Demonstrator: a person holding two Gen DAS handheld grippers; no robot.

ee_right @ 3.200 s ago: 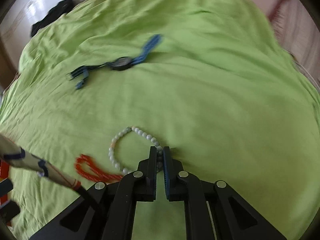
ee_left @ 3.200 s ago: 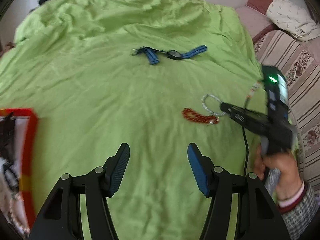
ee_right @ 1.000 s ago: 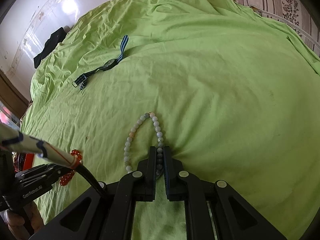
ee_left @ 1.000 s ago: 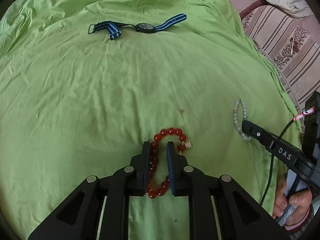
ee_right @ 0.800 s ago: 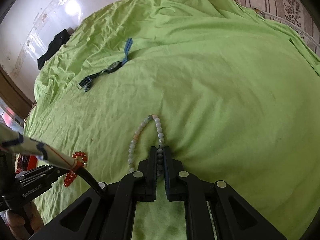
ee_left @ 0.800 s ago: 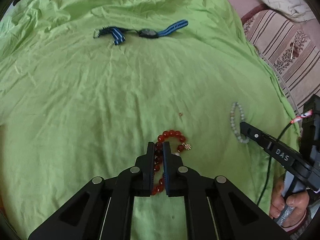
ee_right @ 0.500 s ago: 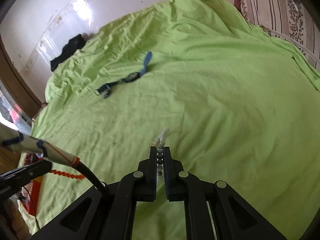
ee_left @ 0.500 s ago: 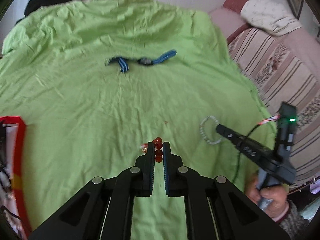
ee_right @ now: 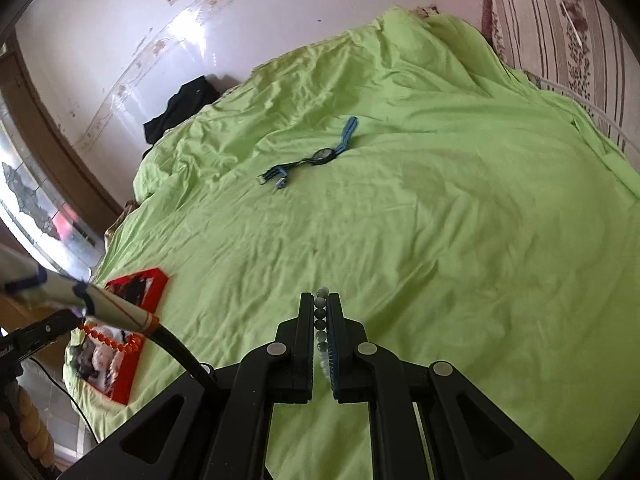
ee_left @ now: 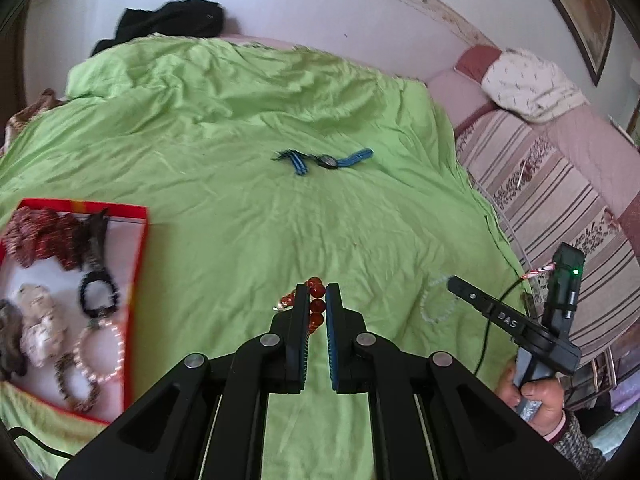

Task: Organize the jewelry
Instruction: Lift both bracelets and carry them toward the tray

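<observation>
My left gripper [ee_left: 317, 294] is shut on the red bead bracelet [ee_left: 316, 304] and holds it above the green bedspread [ee_left: 240, 200]. My right gripper [ee_right: 320, 304] is shut on the pale green bead bracelet [ee_right: 321, 322], also lifted; it hangs from that gripper in the left wrist view [ee_left: 436, 300]. In the right wrist view the red bracelet [ee_right: 108, 340] dangles over the box. A red-rimmed jewelry box [ee_left: 138, 256] with several bracelets and hair ties lies at the left. A blue-strap watch [ee_left: 326, 160] lies further back on the bed.
Black clothing [ee_left: 172, 20] lies at the bed's far edge by the wall. A striped sofa [ee_left: 560, 208] with a white pillow [ee_left: 528, 84] stands along the right side. A wooden doorway [ee_right: 52, 152] is at the left.
Both grippers have risen off the bed with their bracelets and pulled back. The left gripper closed on the red bracelet and has moved left, bringing the jewelry box into view.
</observation>
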